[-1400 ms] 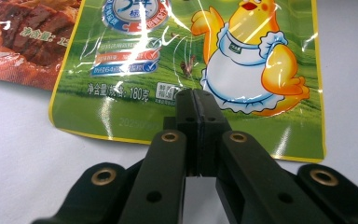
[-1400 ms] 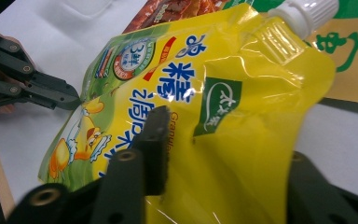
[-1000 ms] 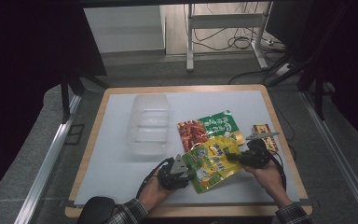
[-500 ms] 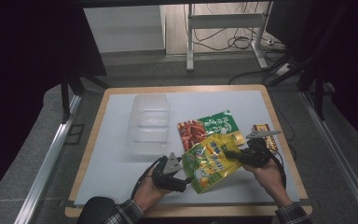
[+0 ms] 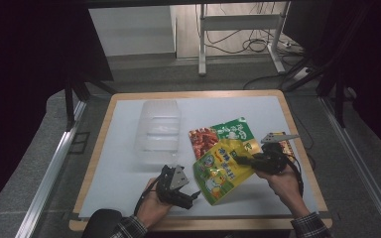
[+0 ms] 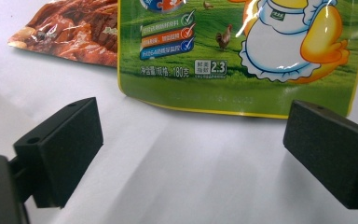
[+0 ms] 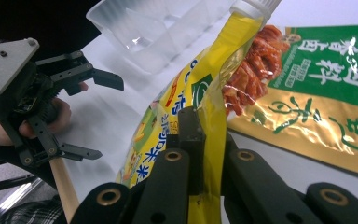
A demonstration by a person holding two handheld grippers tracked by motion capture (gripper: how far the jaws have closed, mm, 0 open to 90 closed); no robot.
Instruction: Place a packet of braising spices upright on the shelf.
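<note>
Now, right gripper (image 5: pixel 239 159) clamped on the upper edge of the yellow spouted pouch (image 5: pixel 222 168), jaws pinched tight on the foil just below the white cap (image 7: pixel 254 5), as seen in the right gripper view. Pouch lifted at that end, slanting down toward the near edge of the white table (image 5: pixel 119 188), its lower corner just beside the left gripper (image 5: pixel 195 195). Left gripper set wide, jaws just opened, nothing between the pads (image 6: pixel 60 149); in the left gripper view the bottom seam of the pouch lies just ahead of them, apart from both. Cartoon duck and green field printed on the pouch face. Behind and partly under the pouch, a green and gold snack bag (image 5: pixel 225 134) with a red food picture, flat on the table. Farther left, a clear plastic divided tray (image 5: pixel 158 130), standing well apart from the left gripper. Small orange packet (image 5: pixel 283 144) beside the right gripper, mostly hidden by its grey plate. Both hands low at the near edge of the table, plaid sleeve cuffs showing at the bottom of the high view.
</note>
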